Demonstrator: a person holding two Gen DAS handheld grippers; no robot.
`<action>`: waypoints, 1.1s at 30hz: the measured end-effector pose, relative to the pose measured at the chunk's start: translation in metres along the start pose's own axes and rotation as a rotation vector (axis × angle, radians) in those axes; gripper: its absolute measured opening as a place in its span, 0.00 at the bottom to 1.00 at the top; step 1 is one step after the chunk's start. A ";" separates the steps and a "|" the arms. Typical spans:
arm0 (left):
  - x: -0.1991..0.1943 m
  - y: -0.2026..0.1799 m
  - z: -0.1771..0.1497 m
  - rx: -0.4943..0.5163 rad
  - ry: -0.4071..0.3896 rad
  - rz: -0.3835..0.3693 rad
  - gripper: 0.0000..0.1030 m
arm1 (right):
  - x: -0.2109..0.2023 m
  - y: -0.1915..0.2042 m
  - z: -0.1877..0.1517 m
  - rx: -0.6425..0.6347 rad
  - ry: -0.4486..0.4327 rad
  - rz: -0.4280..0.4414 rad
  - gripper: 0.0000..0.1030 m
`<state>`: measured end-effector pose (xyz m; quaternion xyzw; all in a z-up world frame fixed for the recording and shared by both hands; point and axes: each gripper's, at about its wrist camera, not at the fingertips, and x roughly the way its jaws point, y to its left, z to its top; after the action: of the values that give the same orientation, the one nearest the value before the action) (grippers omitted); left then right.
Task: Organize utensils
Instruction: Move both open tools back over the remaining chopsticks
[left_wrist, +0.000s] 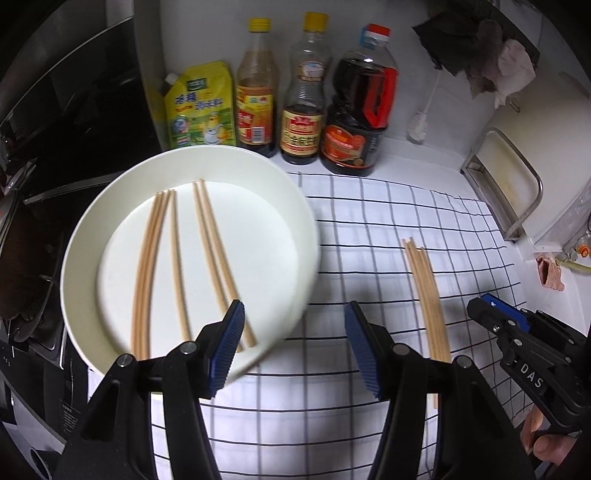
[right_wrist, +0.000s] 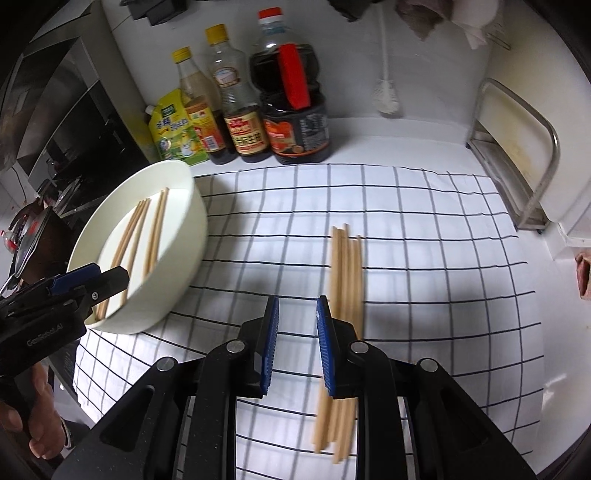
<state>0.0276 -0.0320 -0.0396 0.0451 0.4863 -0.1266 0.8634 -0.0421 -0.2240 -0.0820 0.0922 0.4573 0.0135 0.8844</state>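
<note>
Chopsticks (left_wrist: 207, 258) lie loose in the white bowl (left_wrist: 92, 236) at frame left, more bundled (right_wrist: 345, 273) on the checked cloth (right_wrist: 424, 258), and both tools, left (left_wrist: 293, 343) and right (right_wrist: 295, 343), hang released and empty, so the left should probably drop squarely over one pair before clenching.

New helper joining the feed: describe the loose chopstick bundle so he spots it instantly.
Start at the checked cloth covering the counter. Right of the white bowl, the chopstick bundle lies flat on the cloth. Unlike the chopsticks in the bowl, it lies on fabric, by the right gripper.
</note>
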 end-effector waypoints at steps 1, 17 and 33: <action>0.001 -0.006 0.000 0.005 0.002 -0.003 0.54 | 0.000 -0.004 -0.001 0.002 0.001 -0.001 0.20; 0.028 -0.060 -0.012 0.062 0.053 -0.033 0.58 | 0.024 -0.053 -0.022 0.047 0.049 -0.005 0.20; 0.062 -0.073 -0.030 0.080 0.116 -0.039 0.60 | 0.053 -0.059 -0.041 0.038 0.095 0.004 0.27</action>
<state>0.0144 -0.1071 -0.1043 0.0774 0.5308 -0.1599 0.8286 -0.0477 -0.2698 -0.1580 0.1093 0.4987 0.0109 0.8598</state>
